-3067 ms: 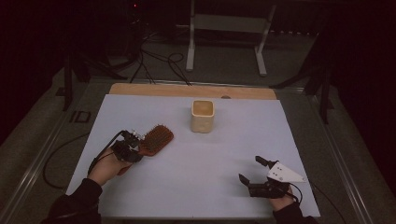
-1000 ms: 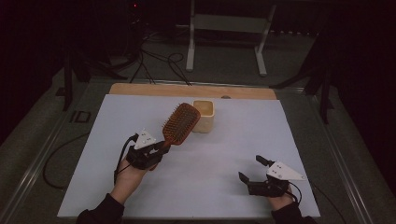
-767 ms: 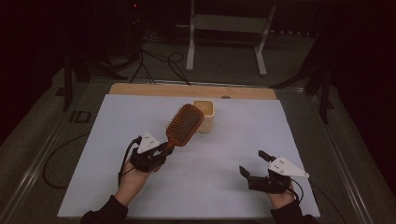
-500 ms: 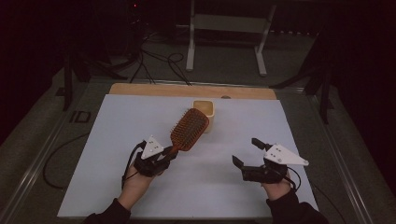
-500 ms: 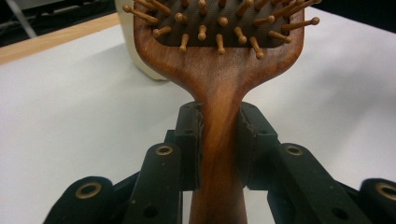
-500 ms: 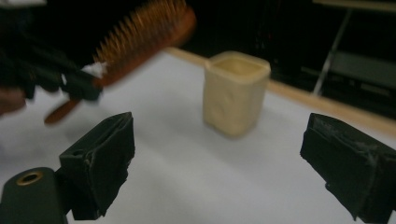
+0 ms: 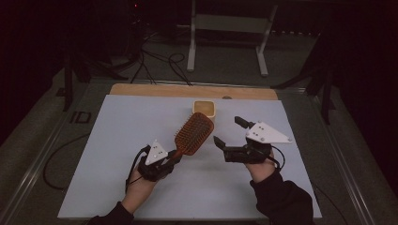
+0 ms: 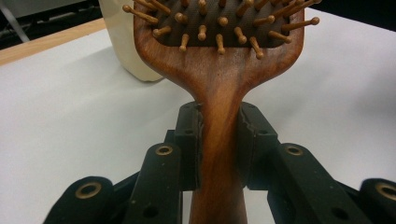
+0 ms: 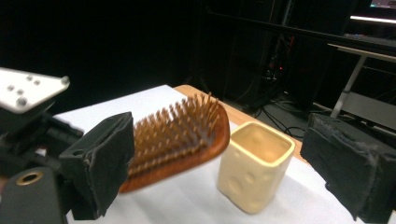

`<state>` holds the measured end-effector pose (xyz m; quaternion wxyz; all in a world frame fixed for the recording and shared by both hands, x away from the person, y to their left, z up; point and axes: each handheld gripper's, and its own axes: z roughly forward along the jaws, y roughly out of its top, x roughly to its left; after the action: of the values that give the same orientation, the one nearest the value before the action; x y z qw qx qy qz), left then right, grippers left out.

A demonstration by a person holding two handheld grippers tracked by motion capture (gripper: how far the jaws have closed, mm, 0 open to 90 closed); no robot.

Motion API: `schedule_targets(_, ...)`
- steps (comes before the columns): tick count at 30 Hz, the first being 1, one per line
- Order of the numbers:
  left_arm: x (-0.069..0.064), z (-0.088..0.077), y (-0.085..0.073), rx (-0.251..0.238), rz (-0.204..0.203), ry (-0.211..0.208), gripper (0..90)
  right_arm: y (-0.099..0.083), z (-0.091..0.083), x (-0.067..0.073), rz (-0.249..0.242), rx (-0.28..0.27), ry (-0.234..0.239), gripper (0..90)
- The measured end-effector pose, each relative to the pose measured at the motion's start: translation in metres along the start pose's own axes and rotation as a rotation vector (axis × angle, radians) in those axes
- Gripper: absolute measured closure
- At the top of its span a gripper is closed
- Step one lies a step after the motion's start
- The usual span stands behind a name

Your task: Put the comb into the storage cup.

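Tabletop [image 7: 117,154] first: white sheet, wooden strip along the far edge, cream cup [image 7: 205,110] standing near the middle of the far side.

Hairbrush [image 7: 193,133] next: three seconds back lying low at the left of the sheet, now lifted and carried to the centre, head raised, bristles facing up toward the camera, its far end just in front of the cup. In the left tool view, cup [image 8: 126,42] close behind the paddle, left of it. Judged: pick-up finished, transport toward the cup nearly done; standing the brush in the cup seems likely to follow.

Left tool [image 7: 174,157]: clenched on the wooden handle at the neck, just below the paddle, pads [image 8: 190,135] pressing both sides, brush head pointing away from the hand toward the cup.

Right tool [image 7: 228,131]: a second ago resting low near the right edge, now raised and brought inward, released, jaws wide apart with nothing between, brush head just to its left, not touching. In its own view, brush and cup [image 9: 254,163] framed between the pads [image 9: 105,163].
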<state>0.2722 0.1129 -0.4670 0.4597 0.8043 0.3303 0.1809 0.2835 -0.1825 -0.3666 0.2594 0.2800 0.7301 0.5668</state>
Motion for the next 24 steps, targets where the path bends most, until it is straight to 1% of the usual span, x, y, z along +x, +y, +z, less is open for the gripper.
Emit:
schedule_targets(1,0.000,0.000,0.000,0.002,-0.001,-0.002,73.1,0.001,0.004,-0.001,0.018,0.006,0.007,9.3)
schedule_targets(2,0.001,0.000,-0.001,0.000,-0.002,0.003,73.1,0.004,0.009,-0.004,0.064,0.017,0.030,9.3)
schedule_targets(3,0.001,0.000,-0.001,0.000,-0.002,0.003,73.1,0.005,0.012,-0.006,0.084,0.024,0.038,9.3)
schedule_targets(6,0.002,0.000,-0.001,0.002,0.001,0.005,73.2,0.006,0.021,-0.010,0.162,0.047,0.041,9.2)
schedule_targets(7,0.001,0.000,-0.002,-0.001,0.004,0.011,73.2,0.006,0.024,-0.011,0.184,0.050,0.030,9.2)
schedule_targets(9,0.002,0.000,-0.002,-0.003,-0.003,0.008,73.2,0.005,0.030,-0.012,0.223,0.056,0.042,9.2)
schedule_targets(11,0.002,0.000,-0.002,-0.003,0.003,0.013,73.2,0.004,0.035,-0.013,0.269,0.058,0.031,9.2)
schedule_targets(13,0.002,0.000,-0.003,-0.006,0.000,0.012,73.2,0.003,0.041,-0.014,0.313,0.055,0.047,8.5)
schedule_targets(14,0.002,0.000,-0.003,-0.009,0.000,0.014,73.2,0.003,0.044,-0.016,0.339,0.056,0.048,8.5)
schedule_targets(16,0.002,-0.001,-0.002,-0.012,-0.001,0.012,73.2,0.001,0.049,-0.018,0.391,0.064,0.066,8.5)
schedule_targets(17,0.001,-0.001,-0.002,-0.013,0.005,0.014,73.2,0.000,0.052,-0.019,0.412,0.070,0.071,8.5)
schedule_targets(19,0.001,-0.002,-0.002,-0.017,0.005,0.012,73.2,-0.003,0.057,-0.021,0.449,0.080,0.077,8.5)
schedule_targets(22,0.001,-0.002,-0.002,-0.023,0.009,0.013,73.2,-0.007,0.064,-0.022,0.501,0.100,0.104,8.5)
schedule_targets(24,0.001,-0.003,-0.002,-0.029,0.004,0.010,73.2,-0.010,0.067,-0.022,0.535,0.107,0.132,8.5)
